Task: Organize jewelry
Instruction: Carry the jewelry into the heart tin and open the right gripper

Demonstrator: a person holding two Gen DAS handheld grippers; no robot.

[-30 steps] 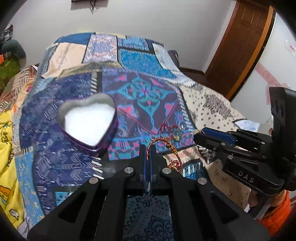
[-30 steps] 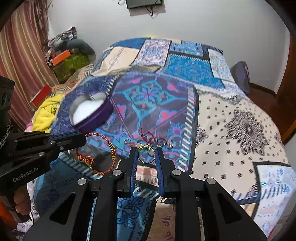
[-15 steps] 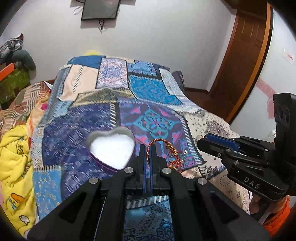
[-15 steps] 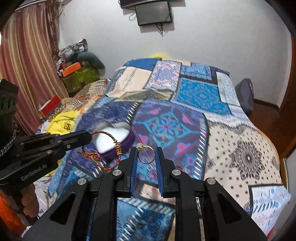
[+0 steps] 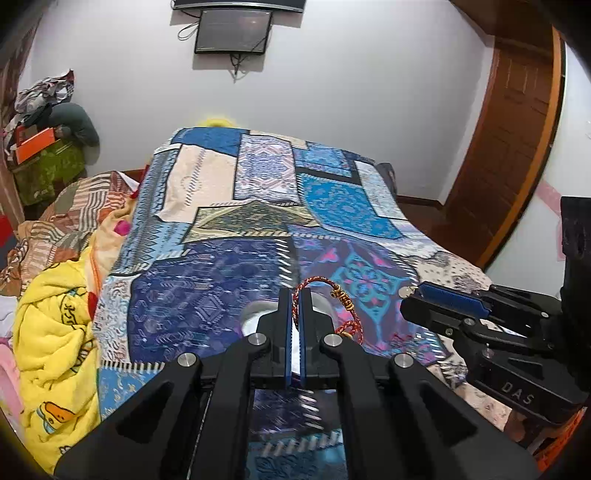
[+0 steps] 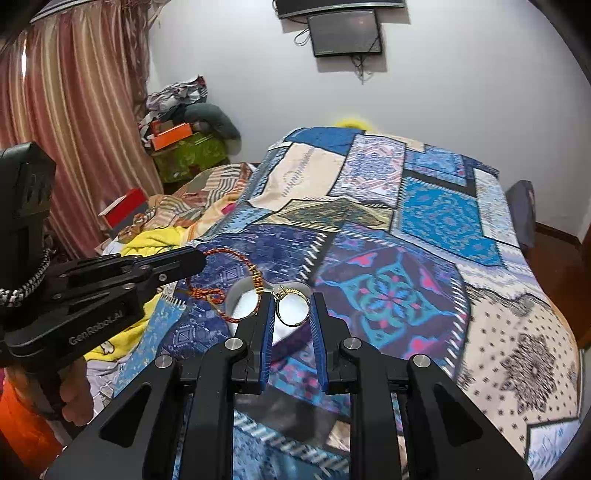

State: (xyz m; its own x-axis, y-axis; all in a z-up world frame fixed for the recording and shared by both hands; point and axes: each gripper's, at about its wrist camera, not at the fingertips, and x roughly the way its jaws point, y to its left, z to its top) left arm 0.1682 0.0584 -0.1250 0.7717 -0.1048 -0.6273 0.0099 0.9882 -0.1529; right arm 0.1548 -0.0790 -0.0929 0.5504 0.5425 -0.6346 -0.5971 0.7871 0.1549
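Observation:
My left gripper (image 5: 295, 293) is shut on a red and gold cord bracelet (image 5: 334, 287), which arcs to the right of the fingers above the bed. A heart-shaped tin (image 5: 254, 316) with a white inside lies just beyond, mostly hidden behind the fingers. In the right wrist view my right gripper (image 6: 293, 300) is shut on a thin gold ring (image 6: 293, 310), held upright over the tin (image 6: 242, 304). The left gripper (image 6: 194, 259) comes in from the left there, with the bracelet (image 6: 236, 256) hanging over the tin's left edge. The right gripper (image 5: 419, 301) shows at the right of the left wrist view.
A patchwork bedspread (image 6: 436, 221) covers the bed. A yellow blanket (image 5: 55, 325) and striped bedding are bunched along its left side. Clutter (image 6: 181, 144) is piled by a curtain. A wooden door (image 5: 517, 122) stands at the right, and a screen (image 5: 232, 29) hangs on the far wall.
Both grippers have risen and moved over to the tin, each still holding its piece. The tin, which lay off to the left, now sits right behind the fingers.

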